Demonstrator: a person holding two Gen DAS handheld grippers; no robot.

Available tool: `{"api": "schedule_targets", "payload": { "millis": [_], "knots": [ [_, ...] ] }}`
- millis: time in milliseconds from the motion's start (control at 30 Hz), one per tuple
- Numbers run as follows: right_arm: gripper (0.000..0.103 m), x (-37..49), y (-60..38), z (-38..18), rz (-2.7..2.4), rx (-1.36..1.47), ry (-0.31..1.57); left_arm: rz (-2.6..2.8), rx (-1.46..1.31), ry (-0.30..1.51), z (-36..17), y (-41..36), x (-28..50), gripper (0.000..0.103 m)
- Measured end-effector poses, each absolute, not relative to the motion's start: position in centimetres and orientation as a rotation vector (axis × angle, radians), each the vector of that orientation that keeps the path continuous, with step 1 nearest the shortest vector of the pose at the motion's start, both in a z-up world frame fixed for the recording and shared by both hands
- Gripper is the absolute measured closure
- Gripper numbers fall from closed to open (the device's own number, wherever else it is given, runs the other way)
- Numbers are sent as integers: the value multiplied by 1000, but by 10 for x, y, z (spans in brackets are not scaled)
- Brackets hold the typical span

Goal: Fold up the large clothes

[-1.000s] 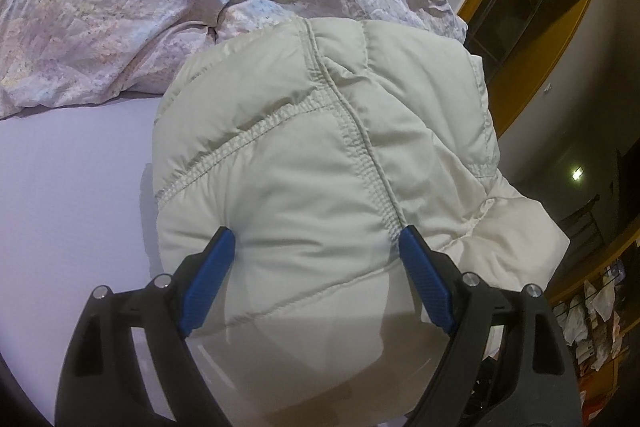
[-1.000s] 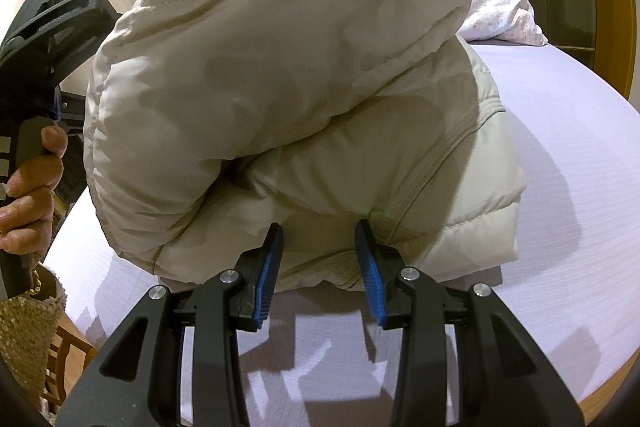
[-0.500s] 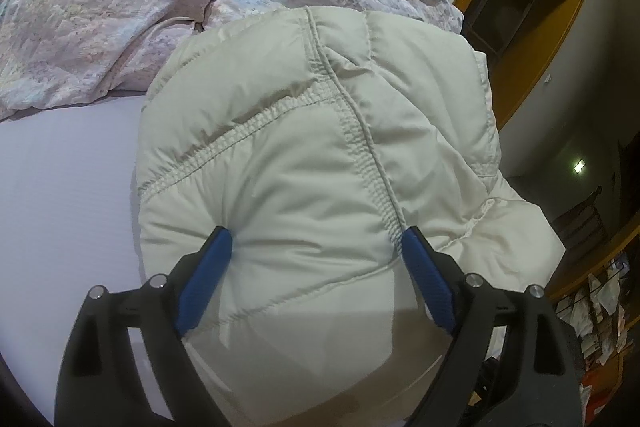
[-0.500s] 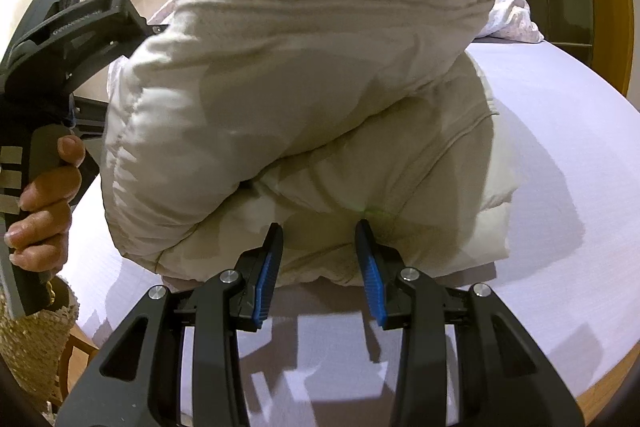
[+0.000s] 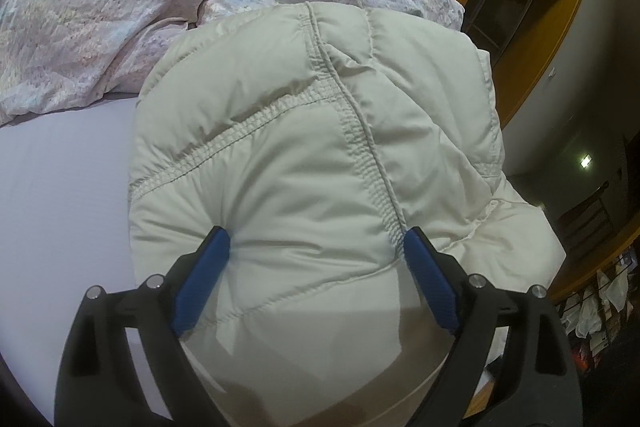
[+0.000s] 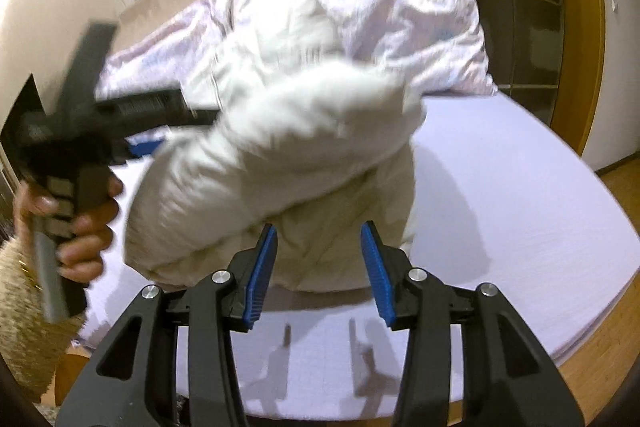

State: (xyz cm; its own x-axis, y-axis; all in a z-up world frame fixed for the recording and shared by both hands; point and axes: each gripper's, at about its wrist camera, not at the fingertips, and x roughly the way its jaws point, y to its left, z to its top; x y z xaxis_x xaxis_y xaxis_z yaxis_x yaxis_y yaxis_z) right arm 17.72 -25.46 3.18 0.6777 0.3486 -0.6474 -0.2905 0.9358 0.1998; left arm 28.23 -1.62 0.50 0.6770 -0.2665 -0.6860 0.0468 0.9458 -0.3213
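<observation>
Puffy jacket [image 5: 320, 155], rumpled quilt [image 5: 120, 7] on bed [image 5: 60, 207]

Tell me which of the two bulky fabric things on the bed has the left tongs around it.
The cream quilted puffer jacket, bulging between the left tongs; the lilac patterned duvet lies crumpled behind it.

The cream quilted puffer jacket [image 5: 304, 163] is smooth synthetic cloth with a faint sheen, puckered along its stitched seams. The pale lilac bed sheet [image 5: 60, 195] looks matt and finely woven. The crumpled pastel-print quilt [image 5: 120, 7] is crinkled, matt cloth. Each tool has matt black plastic arms, ribbed blue pads [image 6: 262, 275] and shiny metal pins. The orange-brown wooden frame [image 5: 532, 75] looks smooth.
</observation>
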Motion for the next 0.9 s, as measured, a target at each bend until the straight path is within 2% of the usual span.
{"api": "schedule_targets", "payload": {
  "millis": [333,667,900],
  "knots": [
    [58,203,-241,90,405,47,603,-181,-281,802,5,-16,280,15],
    [64,256,-216,68,375,24,671,-188,-262,788,4,-17,277,15],
    [65,265,-209,60,362,8,670,-190,-242,779,3,-19,277,15]
  ]
}}
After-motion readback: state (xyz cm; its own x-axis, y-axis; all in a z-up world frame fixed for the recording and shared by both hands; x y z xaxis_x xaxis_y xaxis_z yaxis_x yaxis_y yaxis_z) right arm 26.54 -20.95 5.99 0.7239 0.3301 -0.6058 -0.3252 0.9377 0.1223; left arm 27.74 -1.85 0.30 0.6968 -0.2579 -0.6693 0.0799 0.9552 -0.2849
